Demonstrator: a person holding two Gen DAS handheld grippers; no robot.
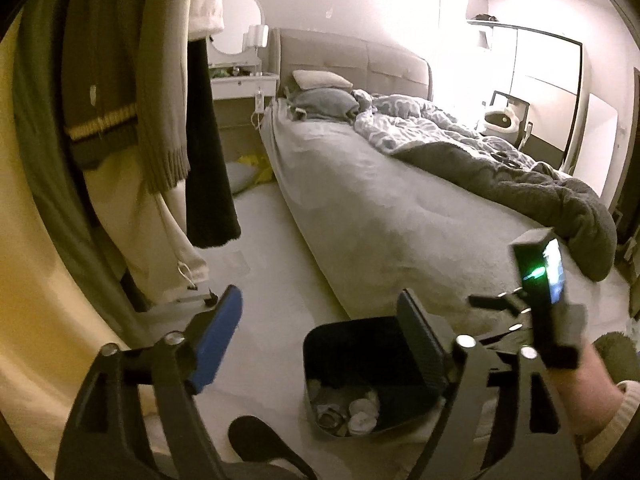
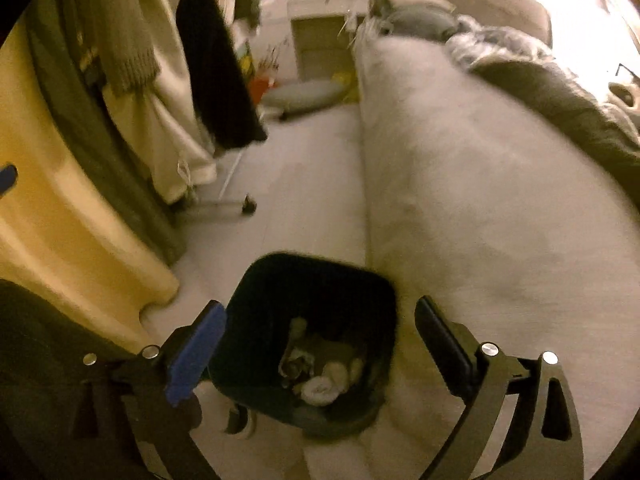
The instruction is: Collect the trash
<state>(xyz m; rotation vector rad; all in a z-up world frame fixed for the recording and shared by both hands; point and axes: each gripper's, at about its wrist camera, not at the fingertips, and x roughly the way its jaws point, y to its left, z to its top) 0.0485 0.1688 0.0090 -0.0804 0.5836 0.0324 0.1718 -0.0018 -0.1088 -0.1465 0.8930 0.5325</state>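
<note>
A dark trash bin [image 1: 344,348] stands on the pale floor beside the bed, with crumpled white tissues [image 1: 362,410] and other scraps inside. In the right wrist view the bin [image 2: 304,300] sits right below and between the fingers, with the tissues [image 2: 324,384] at its bottom. My left gripper [image 1: 320,324] is open and empty, held above the bin's left rim. My right gripper [image 2: 320,344] is open and empty above the bin; its body [image 1: 540,280] shows at the right of the left wrist view.
A bed [image 1: 400,200] with a grey duvet fills the right side. Clothes hang on a wheeled rack [image 1: 132,120] at the left. A cushion [image 2: 300,94] and yellow items lie on the floor near a white nightstand [image 1: 244,84]. A dark slipper [image 1: 264,440] is near the bin.
</note>
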